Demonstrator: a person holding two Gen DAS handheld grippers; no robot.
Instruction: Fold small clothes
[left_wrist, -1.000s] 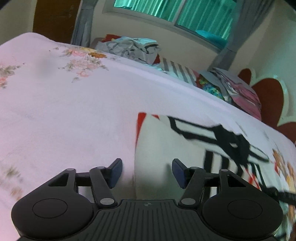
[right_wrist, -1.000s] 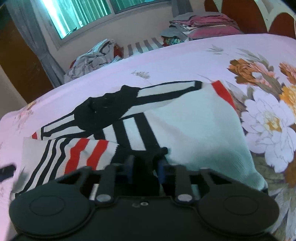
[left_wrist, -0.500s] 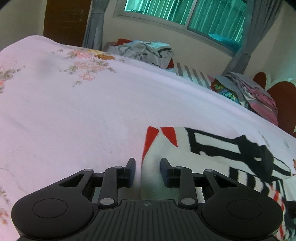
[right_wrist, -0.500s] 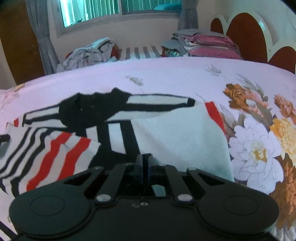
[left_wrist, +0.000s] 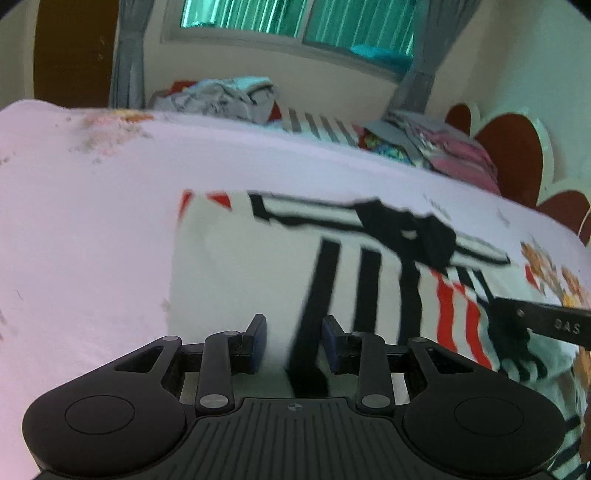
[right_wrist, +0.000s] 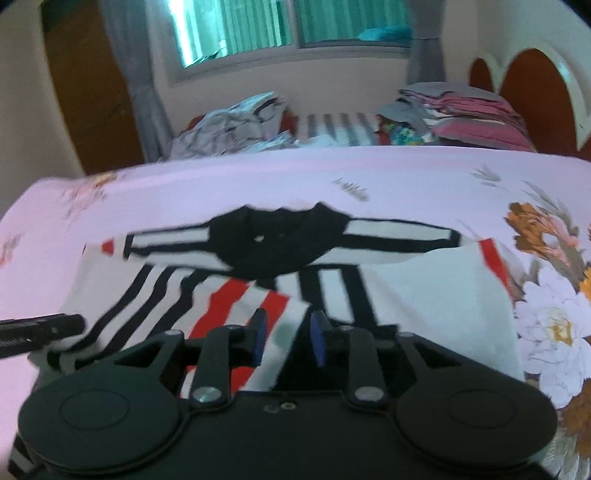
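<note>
A small white shirt (right_wrist: 436, 295) with black and red stripes and a black collar lies spread across the middle of the frame on the bed, its side parts folded inward over the striped front.

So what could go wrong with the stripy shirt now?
Both grippers look open, the left gripper and the right gripper, so nothing pins the striped shirt and its folded sides may spring back open. The right flap lies loose and puffy and could slide off. Both views are blurred, which suggests quick movement; a finger might snag and drag the cloth across the bedsheet.
</note>
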